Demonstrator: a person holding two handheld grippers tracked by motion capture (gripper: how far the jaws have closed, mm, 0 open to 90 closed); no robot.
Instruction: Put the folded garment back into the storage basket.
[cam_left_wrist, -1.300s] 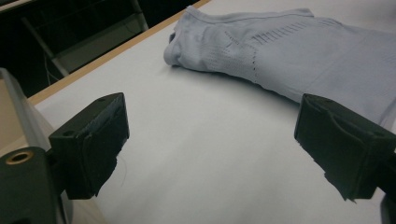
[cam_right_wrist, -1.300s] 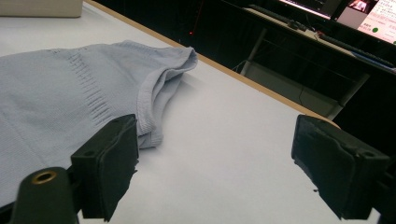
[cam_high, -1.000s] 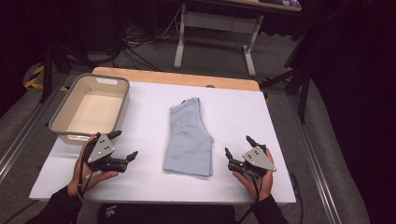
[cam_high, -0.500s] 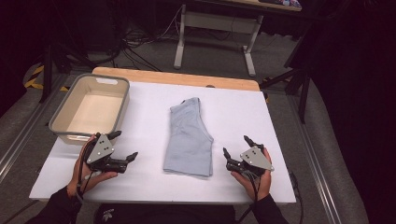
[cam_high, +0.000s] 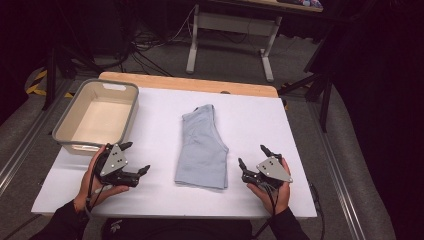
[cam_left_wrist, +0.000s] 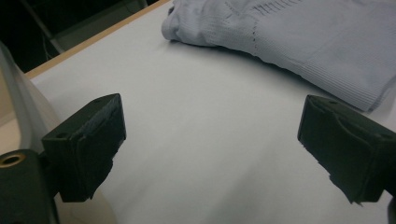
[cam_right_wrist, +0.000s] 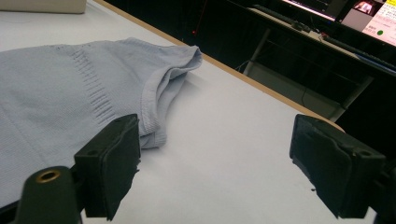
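I see the folded pale-blue garment (cam_high: 201, 149) lying flat mid-table on the white table (cam_high: 260, 125), my left gripper (cam_high: 137, 157) just off its left edge, jaws wide on nothing, my right gripper (cam_high: 252, 157) near its right edge, jaws wide too, beige bin (cam_high: 62, 125) at far left.

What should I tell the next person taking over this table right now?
Left hand-held gripper: open, holding nothing, resting on the table left of the folded garment.
Right hand-held gripper: open, holding nothing, just right of the garment's near edge.
The light-blue garment lies folded mid-table; the bin at the far left corner is empty.
Done: garment looks folded.
Left: likely grasping it and moving it to the bin; neither gripper touches it yet.
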